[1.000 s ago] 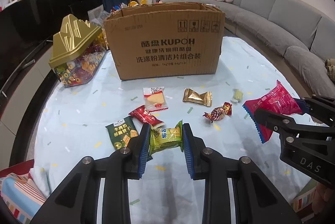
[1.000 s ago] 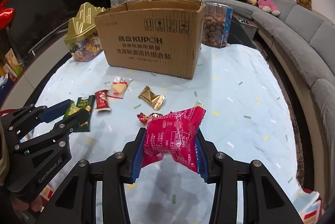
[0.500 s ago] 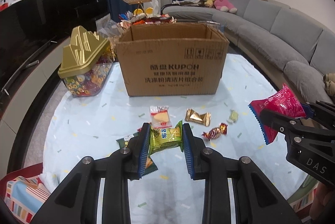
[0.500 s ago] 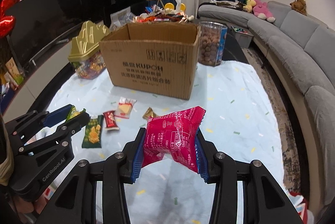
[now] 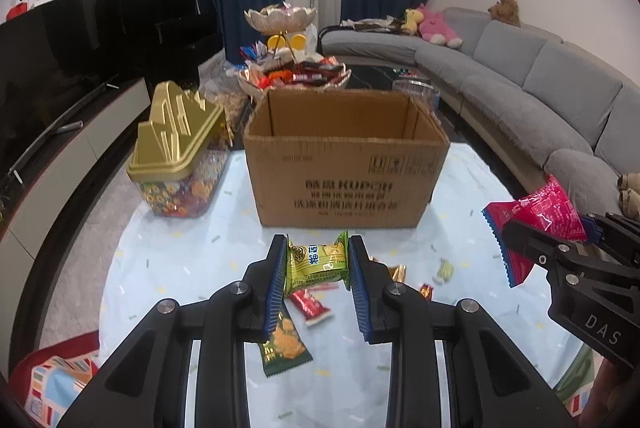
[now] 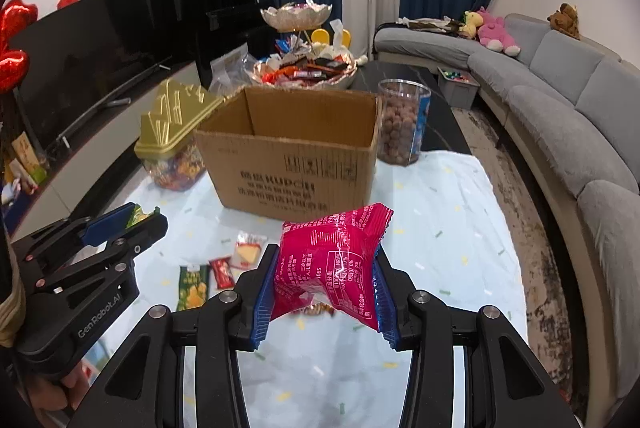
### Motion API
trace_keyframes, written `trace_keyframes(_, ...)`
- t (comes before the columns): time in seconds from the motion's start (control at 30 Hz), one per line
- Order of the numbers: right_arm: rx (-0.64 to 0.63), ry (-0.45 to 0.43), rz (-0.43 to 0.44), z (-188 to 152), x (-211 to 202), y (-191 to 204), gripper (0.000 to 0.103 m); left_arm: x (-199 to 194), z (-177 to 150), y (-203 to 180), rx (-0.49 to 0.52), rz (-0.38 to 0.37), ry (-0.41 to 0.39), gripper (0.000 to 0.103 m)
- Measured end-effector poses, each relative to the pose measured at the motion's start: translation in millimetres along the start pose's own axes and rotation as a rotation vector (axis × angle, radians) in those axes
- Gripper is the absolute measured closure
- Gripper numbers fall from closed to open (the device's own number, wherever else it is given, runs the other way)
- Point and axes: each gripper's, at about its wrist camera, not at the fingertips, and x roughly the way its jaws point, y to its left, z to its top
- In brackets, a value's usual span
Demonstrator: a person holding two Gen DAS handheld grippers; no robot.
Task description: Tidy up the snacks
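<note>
My left gripper (image 5: 318, 260) is shut on a small green snack packet (image 5: 316, 262), held in the air in front of the open cardboard box (image 5: 344, 184). My right gripper (image 6: 326, 268) is shut on a puffy pink-red snack bag (image 6: 332, 260), also raised, short of the same box (image 6: 288, 168). The box stands upright with its top open. Each gripper shows in the other's view: the right gripper (image 5: 556, 232) with its red bag at the right edge, the left gripper (image 6: 128, 222) at the left edge. Several loose snacks lie on the table below.
On the light-blue tablecloth (image 5: 168, 260) lie a dark green packet (image 5: 284, 348), a red packet (image 5: 310, 304) and small candies. A gold-lidded candy jar (image 5: 176, 156) stands left of the box, a clear tub of brown balls (image 6: 402, 120) behind its right corner. A grey sofa (image 5: 540, 96) runs along the right.
Both grippers have risen with their packets still held. The box's open top and inner walls now show, and the loose snacks on the table lie lower in the views.
</note>
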Motion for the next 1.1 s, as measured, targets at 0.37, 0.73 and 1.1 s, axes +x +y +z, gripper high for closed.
trace_keyframes(0.37, -0.009, -0.067, -0.003, 38, -12, 4, 0.058, -4, 43, 6, 0.000, 0.004, -0.058, 0.073)
trace_keyframes(0.73, -0.024, -0.126, -0.002, 80, -12, 5, 0.058, 1, 81, 13, 0.003, -0.004, -0.088, 0.073)
trace_keyframes(1.1, -0.048, -0.142, 0.003, 114, 11, 11, 0.058, 22, 114, 23, 0.013, -0.015, -0.093, 0.073)
